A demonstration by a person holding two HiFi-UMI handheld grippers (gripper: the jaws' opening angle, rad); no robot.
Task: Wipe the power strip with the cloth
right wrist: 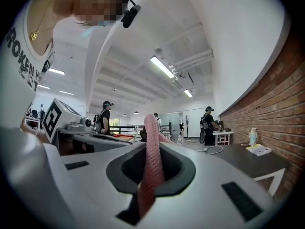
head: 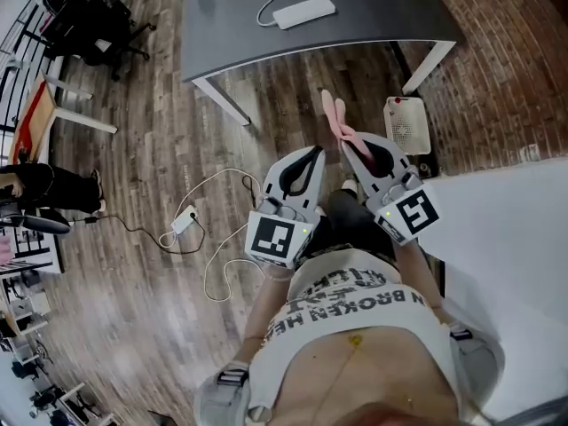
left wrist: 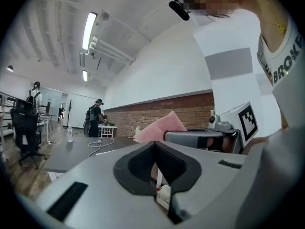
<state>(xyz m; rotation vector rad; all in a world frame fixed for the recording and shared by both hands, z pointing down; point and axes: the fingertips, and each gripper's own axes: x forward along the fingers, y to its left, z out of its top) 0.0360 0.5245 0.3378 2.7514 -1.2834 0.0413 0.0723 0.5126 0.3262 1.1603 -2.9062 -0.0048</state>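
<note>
Both raised chest-high, the right gripper [head: 349,145] is clamping the half-hidden cloth [head: 335,115], the left gripper [head: 313,153] hovering closed, empty.

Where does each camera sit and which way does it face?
Head view: on the person's head, facing steeply down at wooden floor and grey table; left gripper, right gripper, torso show.
Left gripper view: on the left gripper, facing a brick wall; its shut fingers show.
Right gripper view: on the right gripper, facing across the room; fingers pinching a pink cloth.
Shared: all show that cloth.
</note>
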